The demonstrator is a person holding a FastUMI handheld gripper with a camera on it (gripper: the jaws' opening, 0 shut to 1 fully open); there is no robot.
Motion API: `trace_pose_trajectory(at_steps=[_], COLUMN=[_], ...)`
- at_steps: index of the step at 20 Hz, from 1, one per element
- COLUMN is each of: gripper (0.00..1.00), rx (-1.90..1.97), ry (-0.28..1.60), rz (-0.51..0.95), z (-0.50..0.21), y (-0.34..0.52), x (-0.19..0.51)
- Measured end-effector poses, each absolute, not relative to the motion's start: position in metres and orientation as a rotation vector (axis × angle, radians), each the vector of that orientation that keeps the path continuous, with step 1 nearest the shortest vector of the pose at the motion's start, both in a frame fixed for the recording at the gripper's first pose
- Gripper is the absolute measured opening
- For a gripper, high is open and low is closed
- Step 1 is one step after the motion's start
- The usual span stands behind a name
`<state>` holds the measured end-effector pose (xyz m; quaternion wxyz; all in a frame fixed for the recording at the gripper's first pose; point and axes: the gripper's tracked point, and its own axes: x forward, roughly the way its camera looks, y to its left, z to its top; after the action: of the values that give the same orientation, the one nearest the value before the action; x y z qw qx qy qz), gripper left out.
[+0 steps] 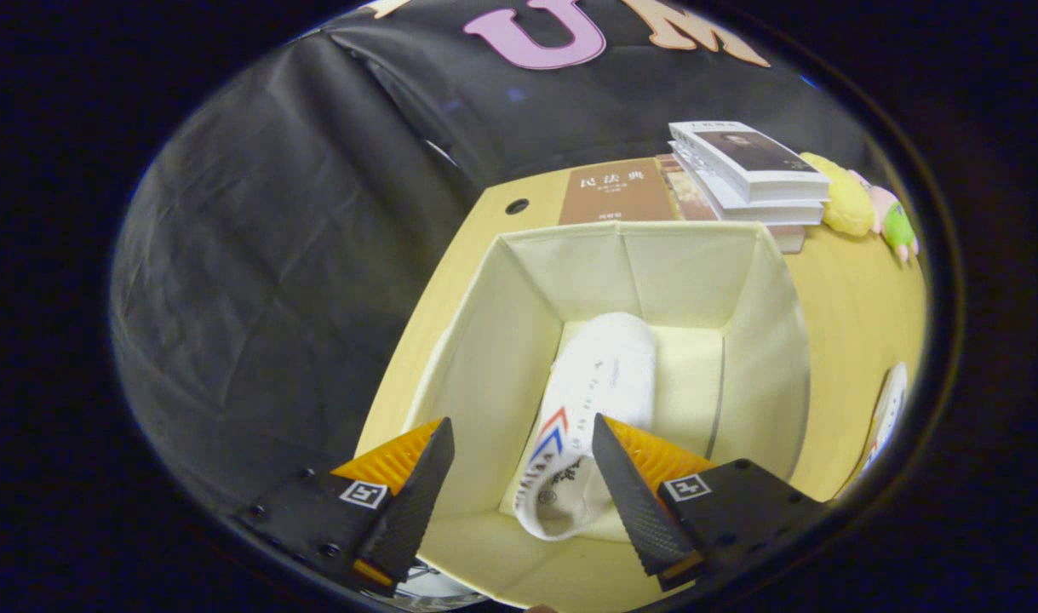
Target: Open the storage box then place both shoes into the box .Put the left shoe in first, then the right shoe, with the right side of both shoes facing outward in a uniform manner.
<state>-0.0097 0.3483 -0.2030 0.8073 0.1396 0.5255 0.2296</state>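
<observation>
A cream fabric storage box (501,340) stands open on the wooden table, seen from above. One white shoe (591,392) with red and blue stripes lies on the box floor, sole side toward me, its heel end nearest the fingers. My gripper (523,447) hovers over the box's near rim, open, with nothing between its fingers; the shoe lies below and beyond the gap. A second white shoe (886,413) lies on the table to the right of the box, only partly in sight.
Beyond the box sit a brown book (616,194) and a stack of books (748,174). A yellow plush toy (859,204) rests to their right. The wooden table (851,323) runs along the box's right side; black cloth hangs at left.
</observation>
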Motion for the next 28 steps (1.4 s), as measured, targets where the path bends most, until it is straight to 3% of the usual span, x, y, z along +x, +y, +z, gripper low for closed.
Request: trace_pose_trajectory(at_steps=[8,15,28], gripper=[1.00,1.00,1.00], rx=[0.303,0.135,0.014], ry=[0.855,0.727,0.733], rz=[0.537,0.438,0.195], z=[-0.121,-0.111,-0.143], y=[0.267,0.159,-0.020], x=[0.021,0.038,0.035])
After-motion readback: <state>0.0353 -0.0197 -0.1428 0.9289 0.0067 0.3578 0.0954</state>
